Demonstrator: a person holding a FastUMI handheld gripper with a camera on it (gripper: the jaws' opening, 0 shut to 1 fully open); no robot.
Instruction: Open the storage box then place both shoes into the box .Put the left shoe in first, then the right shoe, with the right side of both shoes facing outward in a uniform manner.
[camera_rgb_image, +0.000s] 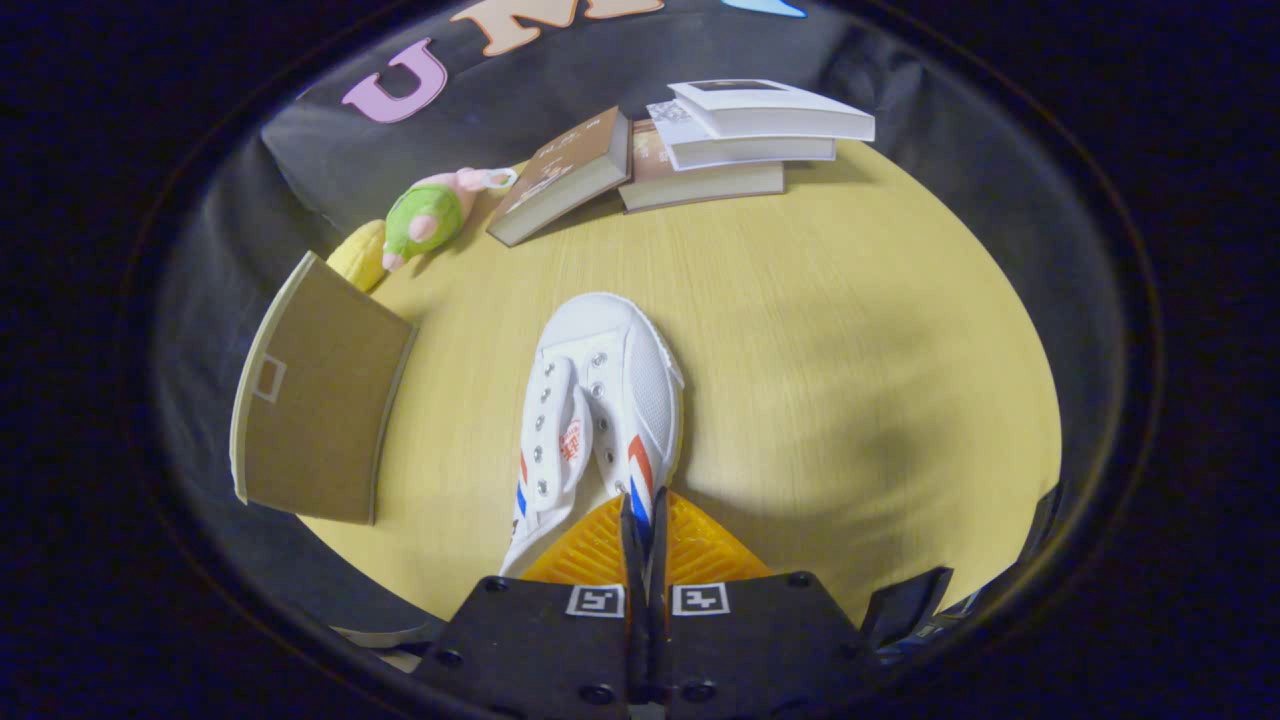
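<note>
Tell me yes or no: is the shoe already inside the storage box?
No: the white shoe lies on the table, its collar pinched by the gripper, beside the box.

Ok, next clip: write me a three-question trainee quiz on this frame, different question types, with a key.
1. True or false: the claw is pinched on the white shoe's side wall near its heel end.
2. Multiple choice: what stands open beside the shoe? A) a drawer B) the brown flap of the storage box C) a laptop
3. Fill in: beyond the shoe, at the far edge of the table, lies a stack of ____, with a green plush toy nearby.

Key: 1 true; 2 B; 3 books
</note>
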